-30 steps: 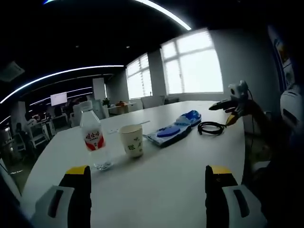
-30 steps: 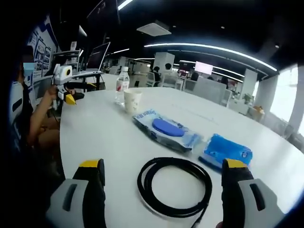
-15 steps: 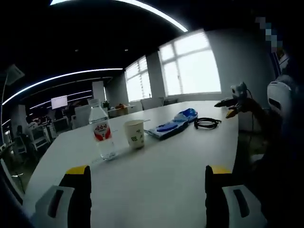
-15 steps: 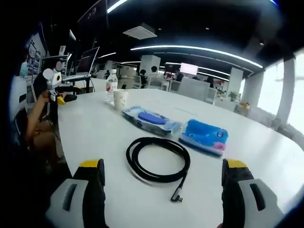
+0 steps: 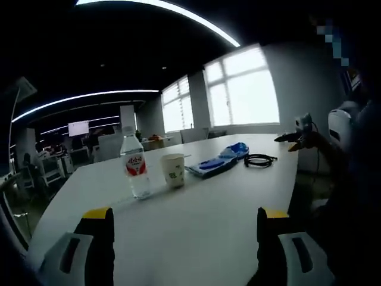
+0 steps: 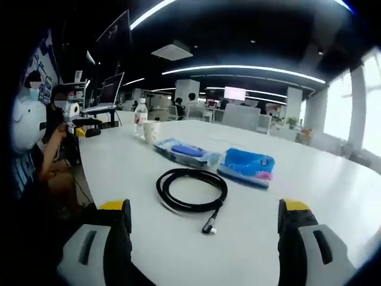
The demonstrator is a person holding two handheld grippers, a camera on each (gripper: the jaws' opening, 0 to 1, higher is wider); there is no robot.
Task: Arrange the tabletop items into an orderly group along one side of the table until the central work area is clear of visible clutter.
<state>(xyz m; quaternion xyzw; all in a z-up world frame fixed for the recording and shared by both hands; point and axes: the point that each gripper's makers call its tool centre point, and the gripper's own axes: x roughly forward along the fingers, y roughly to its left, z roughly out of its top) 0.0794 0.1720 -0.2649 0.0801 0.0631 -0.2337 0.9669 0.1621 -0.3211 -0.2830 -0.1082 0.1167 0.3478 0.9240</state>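
Observation:
On the white table (image 5: 196,208) stand a clear water bottle (image 5: 136,164) with a red label and a paper cup (image 5: 174,170) beside it. Past them lie a blue flat packet (image 5: 208,165), a blue wipes pack (image 5: 238,148) and a coiled black cable (image 5: 259,159). My left gripper (image 5: 181,238) is open, held low before the bottle. In the right gripper view the cable (image 6: 191,189) lies nearest, then the wipes pack (image 6: 247,166), the flat packet (image 6: 187,152), the cup (image 6: 151,131) and the bottle (image 6: 140,118). My right gripper (image 6: 205,232) is open just short of the cable.
A person's arm holds the other gripper (image 5: 302,130) at the table's right end; it appears again at far left as the left gripper (image 6: 71,115). Office desks, monitors and chairs stand beyond the table. Bright windows (image 5: 250,89) line the far wall.
Both views have drawn back and dropped lower toward the table edge, so the items look smaller and farther. The items themselves have not moved. Both grippers stay open.

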